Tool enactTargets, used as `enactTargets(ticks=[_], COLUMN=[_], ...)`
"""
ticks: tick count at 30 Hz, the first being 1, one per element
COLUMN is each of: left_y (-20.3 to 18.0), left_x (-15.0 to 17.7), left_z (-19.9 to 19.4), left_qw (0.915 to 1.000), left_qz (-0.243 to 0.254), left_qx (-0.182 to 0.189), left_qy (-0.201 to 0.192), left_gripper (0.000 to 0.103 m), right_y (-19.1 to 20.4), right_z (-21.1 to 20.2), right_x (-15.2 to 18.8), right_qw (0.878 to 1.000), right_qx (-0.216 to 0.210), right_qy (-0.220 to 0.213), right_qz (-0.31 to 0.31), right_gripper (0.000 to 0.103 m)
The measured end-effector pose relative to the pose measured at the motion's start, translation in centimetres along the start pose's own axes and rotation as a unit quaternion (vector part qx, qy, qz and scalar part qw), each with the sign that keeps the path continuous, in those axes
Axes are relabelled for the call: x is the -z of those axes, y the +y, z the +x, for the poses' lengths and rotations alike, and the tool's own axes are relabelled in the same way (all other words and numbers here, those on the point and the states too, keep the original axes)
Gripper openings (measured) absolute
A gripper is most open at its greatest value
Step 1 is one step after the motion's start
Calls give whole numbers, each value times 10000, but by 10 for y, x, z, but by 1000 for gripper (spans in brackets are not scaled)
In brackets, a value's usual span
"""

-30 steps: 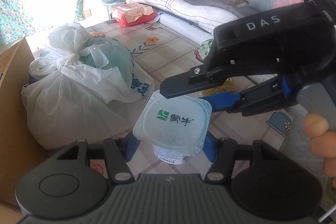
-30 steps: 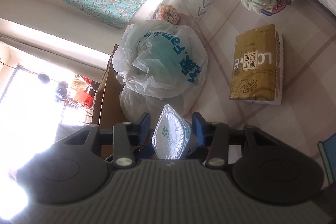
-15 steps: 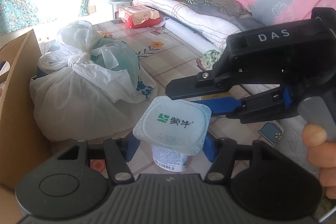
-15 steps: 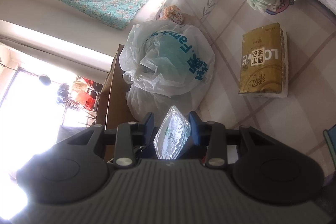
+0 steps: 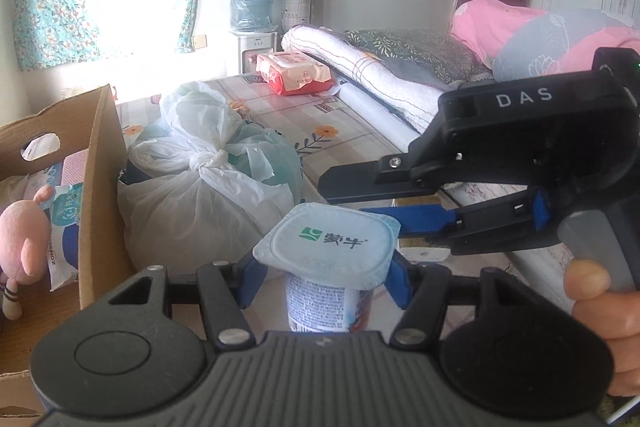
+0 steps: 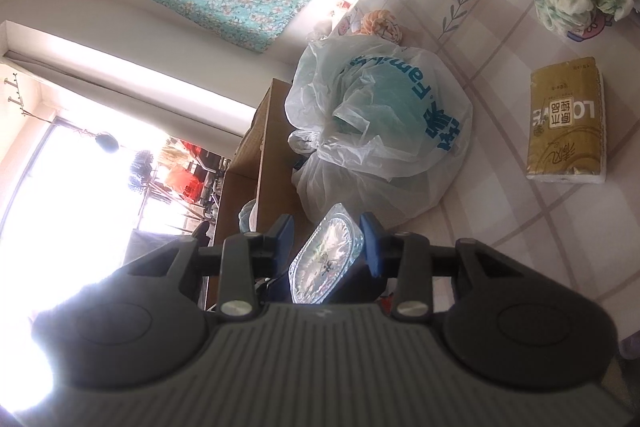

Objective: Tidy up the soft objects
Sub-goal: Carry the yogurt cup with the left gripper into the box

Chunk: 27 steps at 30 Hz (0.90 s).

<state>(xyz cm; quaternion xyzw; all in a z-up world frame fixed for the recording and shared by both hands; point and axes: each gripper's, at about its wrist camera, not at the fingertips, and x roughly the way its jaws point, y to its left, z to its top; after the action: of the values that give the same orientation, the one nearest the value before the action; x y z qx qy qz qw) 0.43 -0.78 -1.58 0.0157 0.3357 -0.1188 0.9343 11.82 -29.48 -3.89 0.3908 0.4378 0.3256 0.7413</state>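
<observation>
both tongs have risen with the yogurt cup, and more of the cardboard box at the left has come into view. my left tongs have just been closing and clamp the cup below its lid. my right tongs pinch the lid's edge. tied plastic bags sit just beyond.

My left gripper now rides higher with the yogurt cup lifted between its blue pads, jaws having just closed tighter on it. The cardboard box opens into view, showing a pink plush toy. My right gripper climbs too, and the gold tissue pack sits farther off.
</observation>
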Motion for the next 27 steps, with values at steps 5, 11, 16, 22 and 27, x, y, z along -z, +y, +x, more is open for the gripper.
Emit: enactTargets(ticks=[5, 11, 16, 22, 27], left_y=[25, 71, 111, 159, 184], left_x=[-13, -26, -33, -25, -2], left_z=[-29, -68, -86, -75, -49], left_qw=[9988, 9936, 9882, 9839, 9797], left_qz=[-271, -606, -868, -1420, -1871], left_qx=[-229, -656, -1048, -1061, -647], left_qy=[-346, -696, -709, -245, 304], left_gripper=[52, 52, 52, 52, 52], right_y=[43, 102, 148, 163, 148], right_z=[15, 49, 93, 149, 182], right_x=[-1, -2, 0, 7, 14], right_qw=[9989, 9932, 9848, 9797, 9771], right_qx=[-238, -630, -933, -866, -379], right_qy=[107, 357, 685, 1202, 1551], right_qz=[-380, -908, -1292, -1348, -1404], right_gripper=[37, 37, 37, 37, 37])
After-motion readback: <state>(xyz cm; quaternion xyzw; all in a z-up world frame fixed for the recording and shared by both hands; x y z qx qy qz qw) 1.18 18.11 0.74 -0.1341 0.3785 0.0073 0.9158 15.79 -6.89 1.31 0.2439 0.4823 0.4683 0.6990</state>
